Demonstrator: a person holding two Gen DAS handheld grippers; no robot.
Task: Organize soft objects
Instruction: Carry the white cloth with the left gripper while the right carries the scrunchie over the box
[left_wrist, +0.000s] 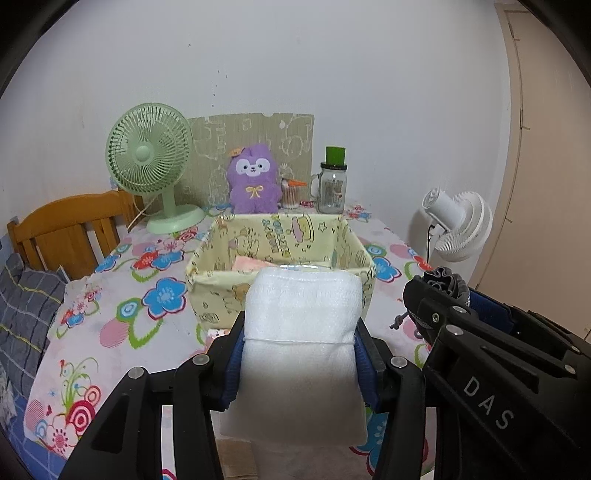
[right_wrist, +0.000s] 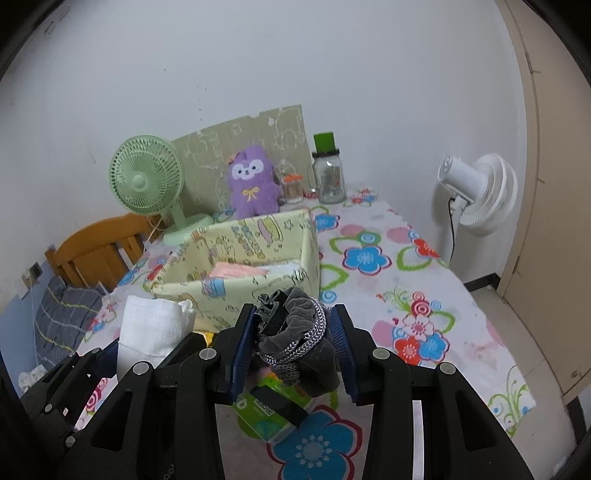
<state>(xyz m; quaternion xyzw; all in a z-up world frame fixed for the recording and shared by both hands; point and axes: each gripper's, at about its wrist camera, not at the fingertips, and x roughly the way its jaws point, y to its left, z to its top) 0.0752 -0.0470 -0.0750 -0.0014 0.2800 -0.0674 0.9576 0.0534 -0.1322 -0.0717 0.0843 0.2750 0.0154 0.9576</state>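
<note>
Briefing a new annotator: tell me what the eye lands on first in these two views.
A folded white towel clamped in the left gripper fills the near foreground, with a grey drawstring pouch pinched in the right gripper beside it. Just behind them a yellow cartoon-print fabric bin sits on the flowered tablecloth, and a purple plush toy faces out at the wall.

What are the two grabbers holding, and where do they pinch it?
The left hand-held gripper pinches a folded white towel by its sides. The right hand-held gripper squeezes a grey drawstring pouch around its gathered top.
</note>
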